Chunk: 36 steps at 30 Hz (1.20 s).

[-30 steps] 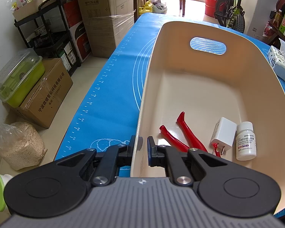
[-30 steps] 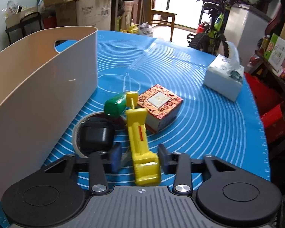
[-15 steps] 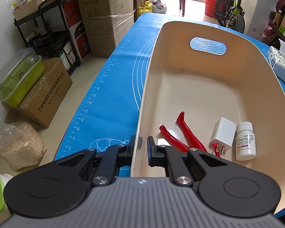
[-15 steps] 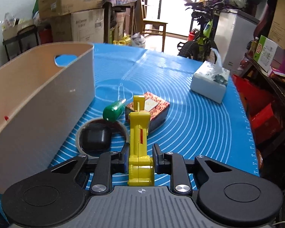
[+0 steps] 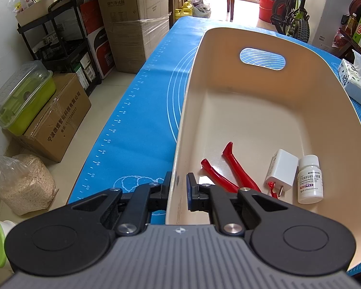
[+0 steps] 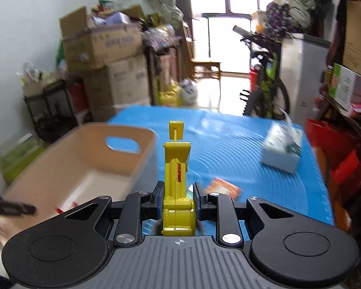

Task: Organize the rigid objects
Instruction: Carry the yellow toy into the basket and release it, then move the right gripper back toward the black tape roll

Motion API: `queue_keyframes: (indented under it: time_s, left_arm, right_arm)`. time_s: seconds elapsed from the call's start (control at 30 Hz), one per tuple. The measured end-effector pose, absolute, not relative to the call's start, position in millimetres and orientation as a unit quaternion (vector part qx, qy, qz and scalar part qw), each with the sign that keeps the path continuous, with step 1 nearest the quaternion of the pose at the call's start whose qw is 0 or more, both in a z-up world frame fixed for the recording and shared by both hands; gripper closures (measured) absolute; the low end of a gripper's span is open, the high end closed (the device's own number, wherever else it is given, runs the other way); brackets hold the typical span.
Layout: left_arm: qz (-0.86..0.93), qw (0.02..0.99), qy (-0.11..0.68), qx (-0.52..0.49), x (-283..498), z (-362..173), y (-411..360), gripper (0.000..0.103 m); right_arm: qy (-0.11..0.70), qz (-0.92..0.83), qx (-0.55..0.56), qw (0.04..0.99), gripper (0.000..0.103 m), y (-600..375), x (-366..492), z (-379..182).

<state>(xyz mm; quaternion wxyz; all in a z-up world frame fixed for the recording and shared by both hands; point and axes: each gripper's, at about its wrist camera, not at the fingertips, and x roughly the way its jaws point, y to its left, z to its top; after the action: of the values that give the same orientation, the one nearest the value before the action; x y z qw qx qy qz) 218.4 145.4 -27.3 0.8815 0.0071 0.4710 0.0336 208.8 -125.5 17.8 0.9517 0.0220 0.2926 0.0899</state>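
A cream plastic bin stands on the blue mat. My left gripper is shut on the bin's near rim, one finger outside and one inside. Inside the bin lie red-handled pliers, a white charger and a white pill bottle. My right gripper is shut on a yellow plastic tool, held in the air and pointing forward. The bin lies to its lower left. A red patterned box shows on the mat just beyond the right finger.
A white tissue box sits on the mat at the right. The blue mat has bare room left of the bin. Cardboard boxes, a shelf and a bicycle stand on the floor around the table.
My right gripper closed on the yellow tool and lifted it off the mat, so the view now looks across the bin. The left gripper and the bin have not moved.
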Motion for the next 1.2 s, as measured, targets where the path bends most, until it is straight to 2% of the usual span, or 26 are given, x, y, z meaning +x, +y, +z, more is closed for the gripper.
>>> queue_keyframes:
  time_s: [0.33,0.77,0.93,1.1,1.17,1.2]
  left_arm:
    - [0.032,0.882,0.471,0.007,218,-27,145,0.09]
    - [0.028,0.882,0.471,0.008,217,-27,144,0.09]
    - [0.028,0.881,0.471,0.008,217,-26,144,0.09]
    - [0.027,0.882,0.471,0.007,216,-25,146,0.09]
    - [0.027,0.882,0.471,0.006,216,-25,147,0.09]
    - [0.026,0.882,0.471,0.006,216,-25,147,0.09]
  right_arm:
    - [0.28,0.151,0.017,0.948,0.069,-67,215,30]
    - [0.372,0.184,-0.044,0.909,0.07,-13,215,-20]
    - [0.375,0.18,-0.082,0.906,0.07,-2,209,-25]
    - [0.379,0.181,-0.061,0.905,0.072,-9,209,-21]
    - [0.373,0.182,-0.047,0.909,0.06,-13,209,-17]
    - [0.367,0.183,-0.044,0.911,0.058,-15,208,-14]
